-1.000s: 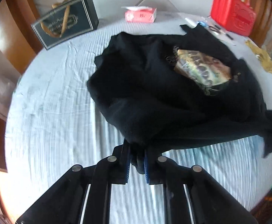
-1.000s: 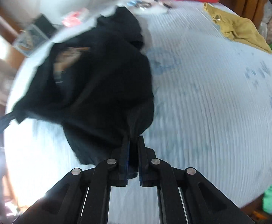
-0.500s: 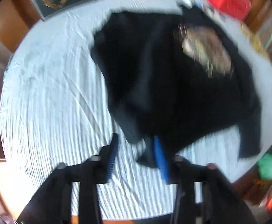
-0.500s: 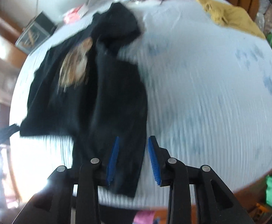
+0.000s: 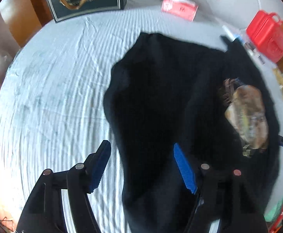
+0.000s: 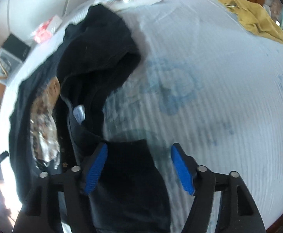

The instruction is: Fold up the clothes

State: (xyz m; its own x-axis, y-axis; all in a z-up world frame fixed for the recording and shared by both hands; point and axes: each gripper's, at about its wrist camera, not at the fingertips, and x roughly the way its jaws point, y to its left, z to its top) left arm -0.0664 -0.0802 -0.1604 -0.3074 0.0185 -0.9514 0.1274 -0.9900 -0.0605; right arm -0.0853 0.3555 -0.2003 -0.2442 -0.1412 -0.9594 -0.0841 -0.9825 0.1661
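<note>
Left wrist view, garment: a black T-shirt (image 5: 161, 97) lies crumpled on the pale striped bedsheet (image 5: 54, 97), right of centre; a brownish printed graphic (image 5: 246, 116) shows on its right part, and a dark edge runs down to the bottom of the frame.
Left wrist view, gripper: the left gripper (image 5: 141, 165) points steeply down at the bed, jaws apart and opening; the shirt's lower fabric lies between the blue pads (image 5: 184, 169) without being pinched.
Left wrist view, surroundings: a dark gift bag (image 5: 87, 0), a pink tissue pack (image 5: 178, 7) and a red case (image 5: 267, 36) sit at the far edge.
Left wrist view, change: a second ago the pads were clamped on a fold of the shirt; now they stand wide and the cloth lies free.
Right wrist view, garment: the same shirt (image 6: 95, 62) is heaped along the left, with a white neck label (image 6: 79, 114) showing and a flap of cloth under the tool.
Right wrist view, gripper: the right gripper (image 6: 139, 167) points steeply down, jaws opening; the flap lies by the left pad, ungripped.
Right wrist view, surroundings: a mustard-yellow garment (image 6: 254, 19) lies well apart at the far right.
Right wrist view, change: earlier these pads too were shut on the fabric; it has since dropped onto the sheet.
</note>
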